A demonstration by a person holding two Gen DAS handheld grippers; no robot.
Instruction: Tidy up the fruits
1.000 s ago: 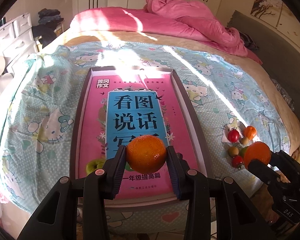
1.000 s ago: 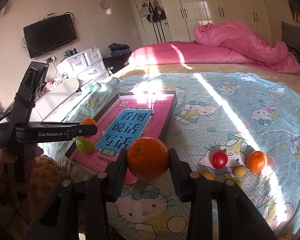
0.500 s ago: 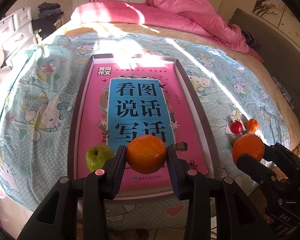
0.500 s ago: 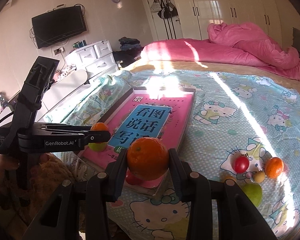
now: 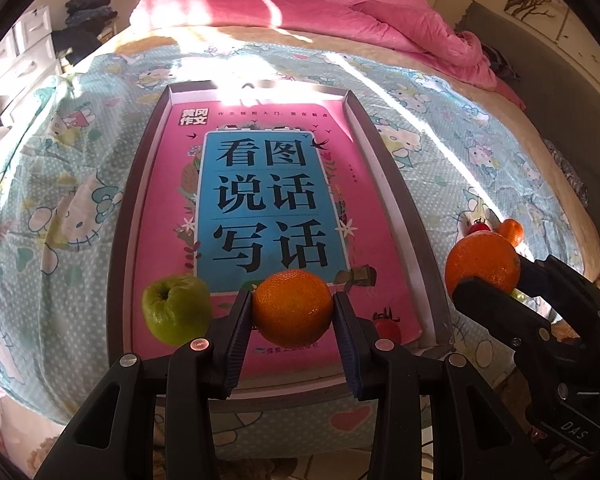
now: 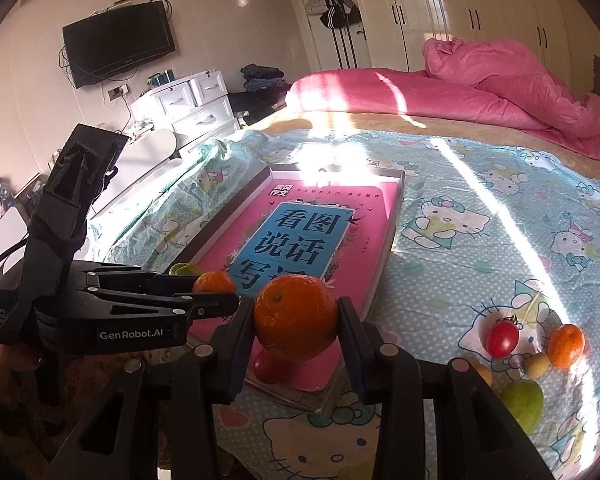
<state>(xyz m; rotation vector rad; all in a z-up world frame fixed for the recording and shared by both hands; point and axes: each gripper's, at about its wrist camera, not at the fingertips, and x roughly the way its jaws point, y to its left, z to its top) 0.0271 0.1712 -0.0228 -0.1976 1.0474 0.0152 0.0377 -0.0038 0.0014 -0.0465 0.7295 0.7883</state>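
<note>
Over the tray (image 5: 388, 168), left gripper (image 5: 293, 312) clamping an orange (image 5: 292, 306), right gripper (image 6: 296, 322) clamping another orange (image 6: 296, 316).

Harsh sunlight stripes across bed (image 5: 440, 92), glare washing tray (image 6: 396, 216) top; fisheye corners dark, bent.

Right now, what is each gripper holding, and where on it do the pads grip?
Left gripper: an orange, clamped across its sides. Right gripper: another orange, likewise across its sides.

Tray (image 5: 396, 184) on bedsheet (image 5: 60, 184), book (image 5: 260, 200) inside it. Apple (image 5: 176, 309) on book's near-left corner. 4 small fruits (image 6: 532, 344) on sheet right of tray.
</note>
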